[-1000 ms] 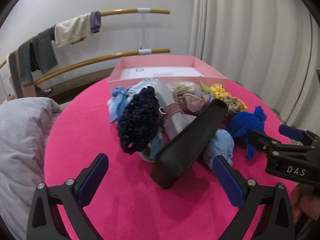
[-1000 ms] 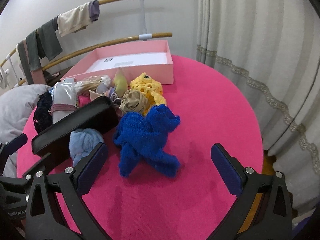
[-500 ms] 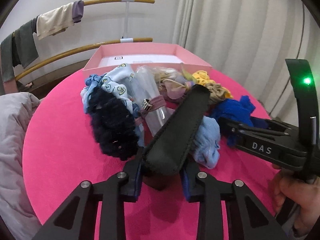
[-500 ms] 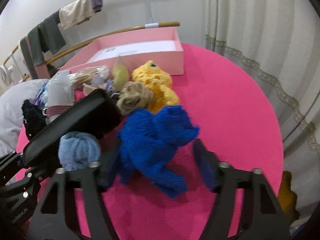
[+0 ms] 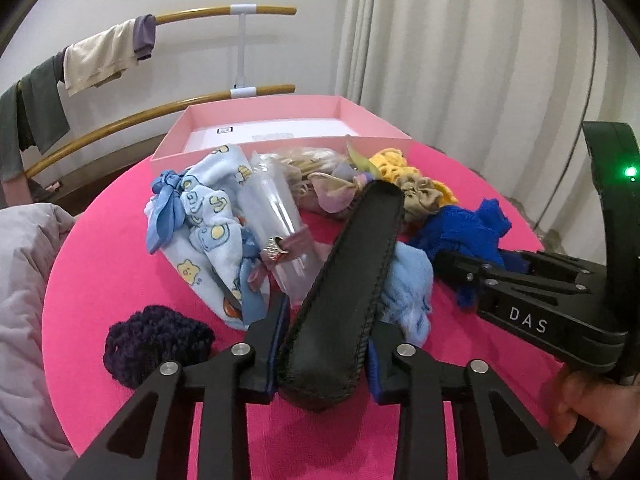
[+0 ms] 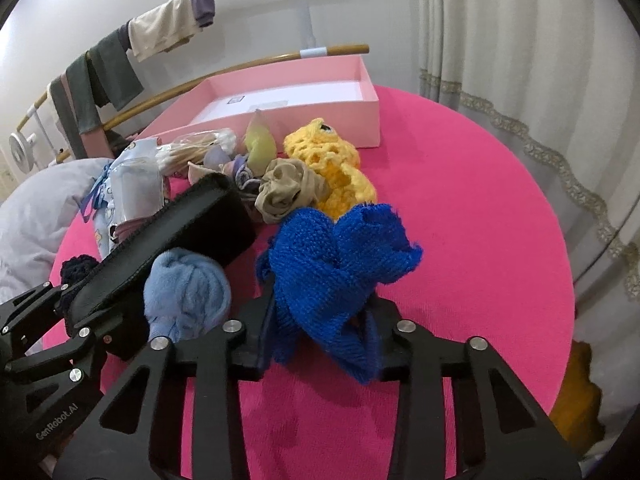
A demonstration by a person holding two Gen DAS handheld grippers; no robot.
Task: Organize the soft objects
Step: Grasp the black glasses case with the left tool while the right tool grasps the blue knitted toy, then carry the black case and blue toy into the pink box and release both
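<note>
Nearest me, the left gripper [image 5: 324, 354] is clamped on one end of the single black case [image 5: 348, 280], which slants up over the pile. A second ago its jaws stood wide apart. The right gripper [image 6: 320, 332] has likewise closed, pinching the one blue knit cloth [image 6: 340, 256] it earlier only straddled. One dark knit scrunchie [image 5: 156, 344] now lies alone on the pink table [image 5: 100, 272]; before, it sat on the heap. Beside the case is one light blue sock ball [image 6: 186, 292]. Further back: one bear-print cloth [image 5: 208, 216], one beige scrunchie [image 6: 288, 190], one yellow crochet toy [image 6: 332, 168]. Farthest, one pink box [image 6: 340, 80].
</note>
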